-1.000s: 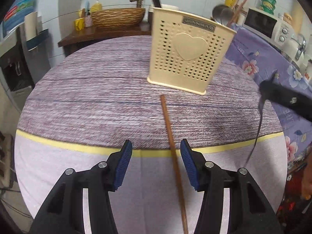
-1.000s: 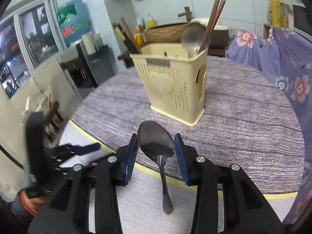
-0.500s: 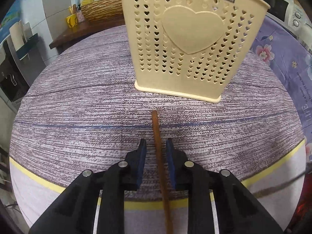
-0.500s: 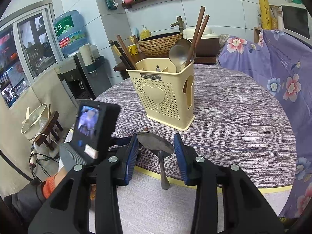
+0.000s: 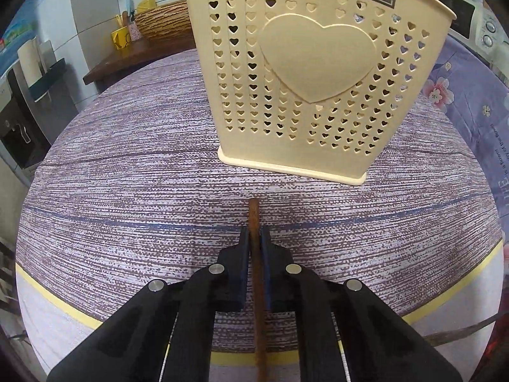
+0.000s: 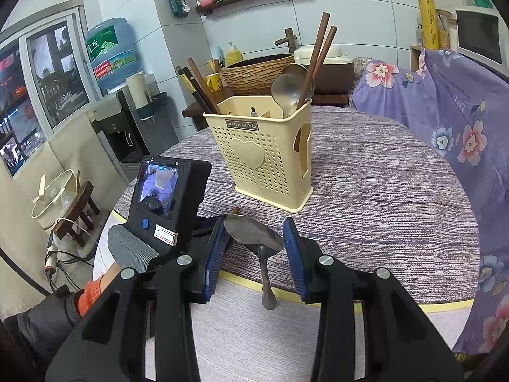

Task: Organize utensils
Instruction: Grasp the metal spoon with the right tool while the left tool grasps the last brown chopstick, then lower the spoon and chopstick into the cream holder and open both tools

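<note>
A brown chopstick (image 5: 254,219) lies on the tablecloth, its tip pointing at the cream heart-patterned utensil holder (image 5: 318,79). My left gripper (image 5: 254,238) is shut on the chopstick just behind that tip. In the right wrist view the holder (image 6: 264,159) stands mid-table with metal spoons (image 6: 286,92) and brown chopsticks (image 6: 318,57) upright in it. My right gripper (image 6: 254,242) is shut on a metal spoon (image 6: 254,234), pads on the bowl's edges and the handle hanging toward the camera. The left gripper's body with its screen (image 6: 159,197) sits just to the left; its fingertips are hidden.
The round table (image 6: 381,191) wears a purple-grey cloth with a yellow band near the front edge. A purple floral cloth (image 6: 461,111) hangs at the right. A water dispenser (image 6: 127,121) and a small stool with a pot (image 6: 73,210) stand left of the table.
My left gripper moved forward along the chopstick toward the holder, and its jaws closed from wide apart onto the chopstick. The right gripper kept the spoon and stayed almost still.
</note>
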The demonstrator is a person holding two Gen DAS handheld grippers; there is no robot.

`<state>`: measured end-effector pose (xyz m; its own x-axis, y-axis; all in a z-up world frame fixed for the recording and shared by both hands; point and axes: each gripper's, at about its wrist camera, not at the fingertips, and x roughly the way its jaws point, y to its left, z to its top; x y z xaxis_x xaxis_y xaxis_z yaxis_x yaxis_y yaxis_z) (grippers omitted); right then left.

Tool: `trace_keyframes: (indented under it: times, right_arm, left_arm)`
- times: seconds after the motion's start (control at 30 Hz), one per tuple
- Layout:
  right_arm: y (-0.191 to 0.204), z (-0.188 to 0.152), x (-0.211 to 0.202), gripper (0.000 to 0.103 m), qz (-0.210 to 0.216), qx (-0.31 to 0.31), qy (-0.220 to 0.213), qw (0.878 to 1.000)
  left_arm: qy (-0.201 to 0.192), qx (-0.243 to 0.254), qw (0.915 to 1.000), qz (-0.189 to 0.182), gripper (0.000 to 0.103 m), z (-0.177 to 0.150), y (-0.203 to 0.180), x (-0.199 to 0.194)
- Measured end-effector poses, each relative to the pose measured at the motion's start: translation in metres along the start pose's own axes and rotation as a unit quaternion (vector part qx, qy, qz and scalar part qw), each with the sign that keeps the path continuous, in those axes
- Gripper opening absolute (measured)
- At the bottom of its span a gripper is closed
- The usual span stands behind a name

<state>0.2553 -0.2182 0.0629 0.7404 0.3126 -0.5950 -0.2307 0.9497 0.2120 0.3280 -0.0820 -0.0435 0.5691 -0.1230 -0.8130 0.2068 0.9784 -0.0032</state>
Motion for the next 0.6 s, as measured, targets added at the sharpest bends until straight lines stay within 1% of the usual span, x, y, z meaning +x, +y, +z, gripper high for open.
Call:
trace_keyframes:
  times: [0.1,0.27,0.37,0.47,0.53,0.6]
  right_arm:
    - [0.001,-0.001,-0.001,0.038,-0.001,0.002,-0.001,1.0]
    - [0.0,-0.002,-0.002,0.038,-0.003,0.007,-0.004,1.0]
    - [0.002,-0.003,-0.004,0.038,-0.004,0.01,-0.006,1.0]
    - [0.003,-0.004,-0.007,0.038,-0.005,0.01,-0.008,1.0]
    - [0.003,-0.004,-0.009,0.038,-0.006,0.012,-0.011,1.0]
    - [0.004,-0.003,-0.012,0.038,-0.007,0.012,-0.014,1.0]
  left_arm:
    - [-0.014,-0.006,0.9999,-0.006,0.008,0.005,0.008,-0.009]
    - [-0.071,-0.029,0.9961,-0.042,0.008,0.013,0.022,-0.067]
    - [-0.131,-0.039,0.9885,-0.064,0.008,0.016,0.035,-0.124]
    - [-0.184,-0.04,0.9795,-0.072,0.008,0.012,0.043,-0.171]
    - [-0.204,-0.035,0.9759,-0.068,0.008,0.008,0.044,-0.188]
    - [-0.212,-0.035,0.9741,-0.07,0.008,0.005,0.047,-0.196]
